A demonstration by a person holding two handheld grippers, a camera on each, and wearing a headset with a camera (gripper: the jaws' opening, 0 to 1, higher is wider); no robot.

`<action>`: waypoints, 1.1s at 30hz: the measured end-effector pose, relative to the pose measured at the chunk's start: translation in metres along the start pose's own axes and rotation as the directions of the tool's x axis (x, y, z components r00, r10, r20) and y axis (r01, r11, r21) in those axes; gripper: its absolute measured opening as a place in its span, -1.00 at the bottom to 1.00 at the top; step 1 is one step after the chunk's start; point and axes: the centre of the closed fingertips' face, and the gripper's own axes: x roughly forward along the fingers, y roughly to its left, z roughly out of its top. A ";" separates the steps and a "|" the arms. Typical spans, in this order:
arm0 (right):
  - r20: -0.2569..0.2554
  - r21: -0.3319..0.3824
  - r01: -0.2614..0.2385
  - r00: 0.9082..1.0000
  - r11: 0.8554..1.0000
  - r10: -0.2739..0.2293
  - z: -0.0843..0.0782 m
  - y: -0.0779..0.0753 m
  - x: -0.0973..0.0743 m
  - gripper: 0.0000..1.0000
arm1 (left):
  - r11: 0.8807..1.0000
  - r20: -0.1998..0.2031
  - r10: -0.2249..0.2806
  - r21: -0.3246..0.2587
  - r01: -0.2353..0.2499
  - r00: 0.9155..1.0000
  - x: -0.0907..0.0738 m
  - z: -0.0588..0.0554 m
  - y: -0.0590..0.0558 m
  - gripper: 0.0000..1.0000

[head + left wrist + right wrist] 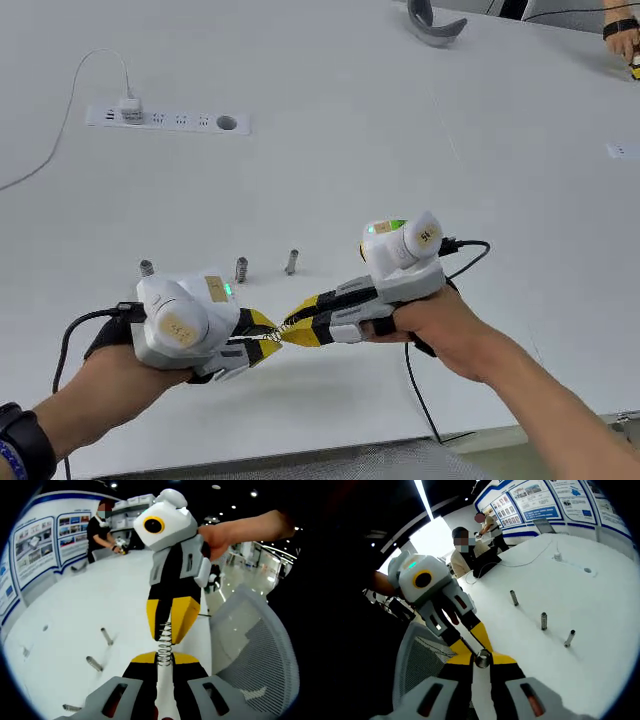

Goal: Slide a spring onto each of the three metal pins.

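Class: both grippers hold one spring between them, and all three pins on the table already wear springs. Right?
Not quite. Only the far pin and middle pin wear springs; the near pin is bare, as the right gripper view shows. The left gripper and right gripper do hold one spring between them.

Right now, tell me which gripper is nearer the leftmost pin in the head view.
Left. The left gripper sits just in front of the leftmost pin; the right gripper lies well to its right.

Middle, near: we see three pins (pixel 241 269) upright in a row, gaps between.
Far left: power strip (pixel 168 120) and cable (pixel 66 110) lie flat.
Right: we find bare tabletop (pixel 420 130).
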 end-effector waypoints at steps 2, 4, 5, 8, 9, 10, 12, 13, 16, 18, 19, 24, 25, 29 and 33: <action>-0.018 -0.029 -0.001 1.000 1.000 0.001 0.001 0.000 -0.002 -0.72 | 1.000 0.009 -0.007 0.001 0.007 1.000 0.001 0.003 -0.001 -0.80; -0.039 -0.053 -0.003 0.999 0.999 0.001 0.000 0.000 -0.003 -0.72 | 1.000 0.020 -0.016 -0.002 0.016 1.000 0.001 0.007 -0.002 -0.80; -0.051 -0.068 -0.003 0.999 0.998 0.000 0.000 0.000 -0.003 -0.72 | 1.000 0.022 -0.017 0.000 0.017 1.000 0.001 0.008 -0.002 -0.80; -0.110 -0.136 -0.007 0.994 0.991 -0.008 -0.006 0.001 -0.003 -0.72 | 1.000 0.035 -0.024 0.000 0.024 0.999 0.000 0.013 -0.003 -0.80; -0.127 -0.153 -0.012 0.992 0.988 -0.007 -0.008 0.002 -0.003 -0.71 | 1.000 0.038 -0.024 -0.001 0.024 0.999 -0.001 0.014 -0.002 -0.80; -0.135 -0.166 -0.009 0.991 0.986 -0.013 -0.008 0.001 -0.003 -0.70 | 1.000 0.042 -0.025 -0.003 0.025 0.999 -0.001 0.015 -0.002 -0.80; -0.140 -0.179 -0.014 0.990 0.984 -0.011 -0.008 0.002 -0.003 -0.69 | 1.000 0.044 -0.027 -0.003 0.027 0.999 -0.002 0.015 -0.002 -0.80; -0.142 -0.183 -0.014 0.990 0.983 -0.012 -0.008 0.001 -0.003 -0.68 | 1.000 0.047 -0.026 -0.002 0.026 0.999 -0.002 0.015 -0.002 -0.80; -0.141 -0.199 -0.012 0.990 0.980 -0.016 -0.006 0.001 -0.004 -0.65 | 1.000 0.052 -0.026 -0.006 0.026 0.998 -0.004 0.017 -0.002 -0.80; -0.145 -0.204 -0.014 0.989 0.979 -0.016 -0.006 0.002 -0.004 -0.65 | 1.000 0.054 -0.026 -0.007 0.027 0.998 -0.004 0.017 -0.003 -0.80; -0.148 -0.208 -0.015 0.989 0.978 -0.016 -0.006 0.002 -0.004 -0.65 | 1.000 0.055 -0.026 -0.006 0.027 0.998 -0.004 0.017 -0.003 -0.80; -0.186 -0.247 -0.042 0.983 0.968 -0.005 -0.007 0.005 -0.004 -0.66 | 0.999 0.058 -0.038 0.004 0.038 0.998 -0.003 0.018 -0.006 -0.80; -0.192 -0.252 -0.050 0.981 0.966 0.001 -0.007 0.005 -0.004 -0.66 | 0.999 0.058 -0.040 0.006 0.039 0.998 -0.003 0.018 -0.006 -0.80; -0.220 -0.263 -0.083 0.975 0.961 0.024 -0.009 0.009 -0.004 -0.74 | 0.998 0.063 -0.055 0.013 0.055 0.996 -0.004 0.018 -0.010 -0.80; -0.231 -0.257 -0.103 0.972 0.961 0.043 -0.009 0.011 -0.004 -0.75 | 0.998 0.066 -0.068 0.008 0.068 0.995 -0.005 0.018 -0.012 -0.80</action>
